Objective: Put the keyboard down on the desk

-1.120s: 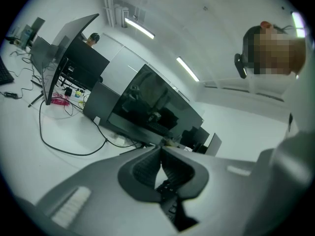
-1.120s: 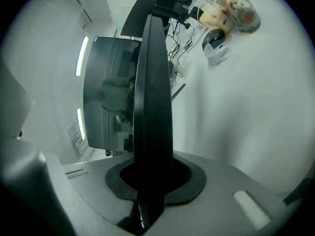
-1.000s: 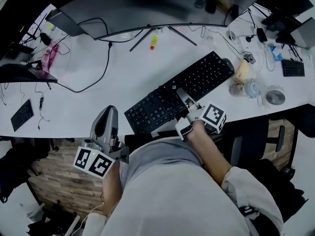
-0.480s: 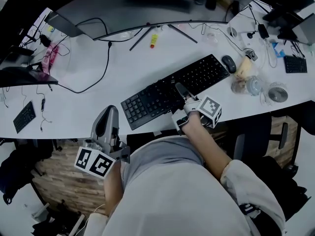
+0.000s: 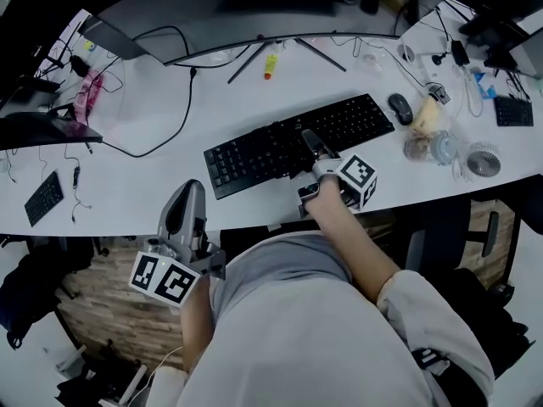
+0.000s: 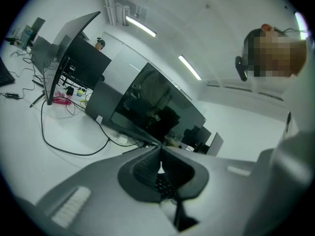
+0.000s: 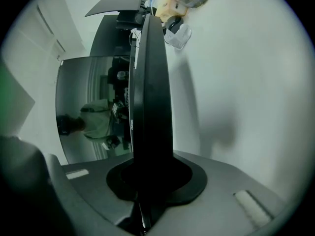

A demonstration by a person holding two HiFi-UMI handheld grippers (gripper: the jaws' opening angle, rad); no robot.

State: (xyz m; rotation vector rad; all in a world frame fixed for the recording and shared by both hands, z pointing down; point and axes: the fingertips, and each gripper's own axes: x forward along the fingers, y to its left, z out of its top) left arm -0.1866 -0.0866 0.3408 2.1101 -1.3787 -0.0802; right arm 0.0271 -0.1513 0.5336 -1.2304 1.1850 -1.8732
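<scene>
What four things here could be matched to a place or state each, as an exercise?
Things:
1. keyboard
2. mouse
3. yellow marker
4. left gripper

Places or states:
a. shut, nothing in it
b. clamped in the right gripper
c. between the legs of the monitor stand
d. on the desk, off the keyboard's right end

Pairs: 1-b, 2-d, 3-c, 4-a

The keyboard is black and the desk is white.
</scene>
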